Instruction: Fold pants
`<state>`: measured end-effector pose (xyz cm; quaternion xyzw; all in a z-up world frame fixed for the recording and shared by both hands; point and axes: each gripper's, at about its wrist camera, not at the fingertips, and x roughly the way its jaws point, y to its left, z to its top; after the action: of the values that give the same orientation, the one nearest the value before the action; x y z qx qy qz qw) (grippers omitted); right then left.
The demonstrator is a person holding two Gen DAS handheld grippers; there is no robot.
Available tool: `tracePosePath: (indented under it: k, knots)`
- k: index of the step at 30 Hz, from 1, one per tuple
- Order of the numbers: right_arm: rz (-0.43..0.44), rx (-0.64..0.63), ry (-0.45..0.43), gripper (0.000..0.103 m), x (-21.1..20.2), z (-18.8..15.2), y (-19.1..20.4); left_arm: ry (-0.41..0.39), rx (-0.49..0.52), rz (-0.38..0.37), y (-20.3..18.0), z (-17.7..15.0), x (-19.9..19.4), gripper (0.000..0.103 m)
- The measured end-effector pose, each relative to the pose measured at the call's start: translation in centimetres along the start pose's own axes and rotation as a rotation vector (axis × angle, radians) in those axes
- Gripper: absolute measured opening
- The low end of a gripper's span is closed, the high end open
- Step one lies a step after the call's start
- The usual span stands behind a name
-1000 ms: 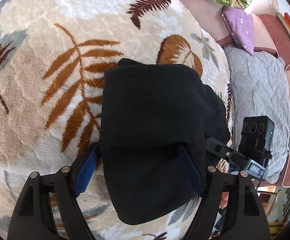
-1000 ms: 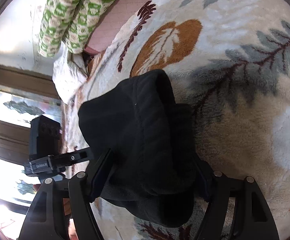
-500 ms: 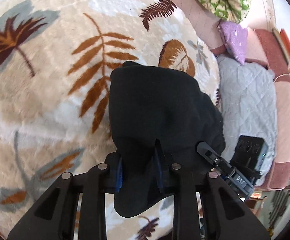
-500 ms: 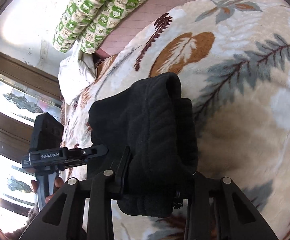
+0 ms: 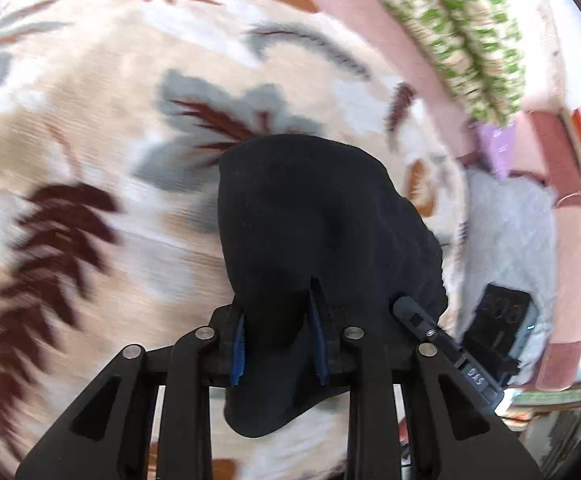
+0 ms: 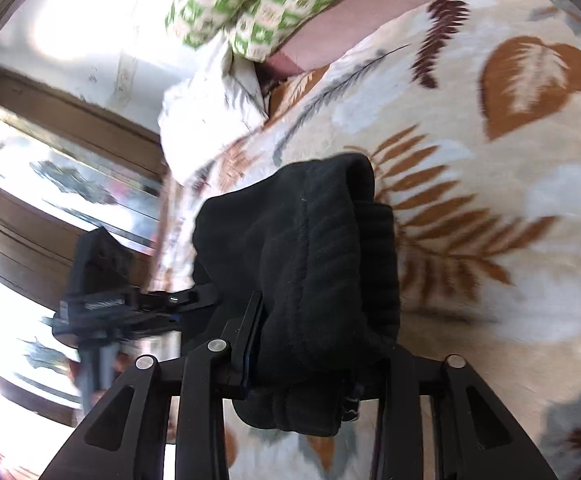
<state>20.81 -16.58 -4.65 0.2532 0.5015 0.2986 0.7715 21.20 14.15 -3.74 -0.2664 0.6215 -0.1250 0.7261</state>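
Since a second ago both tools have gone from standing wide around the fabric to pinching it, and the leaf pattern beneath has slid past, so the bundle has travelled across the bed. Now the left tool has its blue-padded fingers drawn narrow on a fold of the black pants, which bulge up ahead of it and hang a little below its frame. Over on the other side, the right tool grips the same pants from the opposite edge; a ribbed band of the cloth shows along its right side, and the far finger is buried in fabric.

Each tool turns up in the other's camera. From the left wrist view the right tool's arm carries small white letters that look like "DAS", blurred. From the right wrist view the left tool bears a label too smeared to read.

Beneath the pants lies a fleecy blanket printed with brown, rust and grey leaves. Further out are a green-and-white patterned quilt, a pink sheet, a purple pillow and a grey quilted pad. A bright window stands behind the left tool.
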Motion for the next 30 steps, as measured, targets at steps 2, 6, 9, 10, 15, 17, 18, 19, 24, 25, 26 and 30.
tracePosePath:
  k: [2, 6, 9, 10, 15, 17, 18, 19, 24, 25, 26, 30]
  knots:
    - [-0.069, -0.026, 0.009, 0.043, 1.8, -0.9, 0.4, 0.043, 0.011, 0.010, 1.5, 0.1, 0.8, 0.038]
    - [-0.050, 0.001, -0.036, 0.059, 0.6, -2.1, -0.7, 0.025, 0.074, 0.016, 2.7, -0.4, 0.8, 0.052]
    - [-0.071, 0.024, -0.083, 0.069, -1.2, -2.2, -2.0, 0.030, 0.066, -0.007, 2.9, -0.2, 1.1, 0.054]
    - [-0.084, 0.045, -0.085, 0.068, -1.3, -2.3, -2.8, 0.032, 0.059, -0.011, 2.9, -0.1, 1.2, 0.057]
    - [-0.183, -0.003, -0.106, 0.064, -0.4, -3.1, -2.7, 0.032, 0.046, 0.017, 2.4, -0.1, 1.1, 0.057]
    - [-0.227, -0.026, -0.103, 0.065, -0.4, -3.2, -1.8, 0.025, 0.015, 0.027, 2.6, -0.5, 0.4, 0.057]
    - [-0.221, -0.007, -0.112, 0.068, -1.0, -3.0, -1.3, 0.012, 0.004, 0.040, 2.6, -1.0, -0.3, 0.057]
    - [-0.193, 0.013, -0.132, 0.068, -1.8, -3.1, -1.0, -0.007, 0.009, 0.057, 2.5, -1.8, -1.1, 0.057]
    - [-0.137, 0.021, -0.218, 0.079, -7.4, -5.0, 2.7, -0.144, 0.050, 0.165, 1.2, -6.8, -4.6, 0.057]
    - [-0.175, 0.012, -0.221, 0.084, -8.1, -5.8, 3.7, -0.168, 0.058, 0.192, 1.0, -7.7, -4.8, 0.057]
    - [-0.224, 0.009, -0.219, 0.095, -8.4, -6.6, 4.7, -0.206, 0.070, 0.220, 0.5, -9.0, -5.1, 0.057]
    - [-0.379, -0.071, -0.184, 0.103, -7.9, -11.1, 7.3, -0.301, 0.095, 0.320, -0.8, -14.3, -4.3, 0.057]
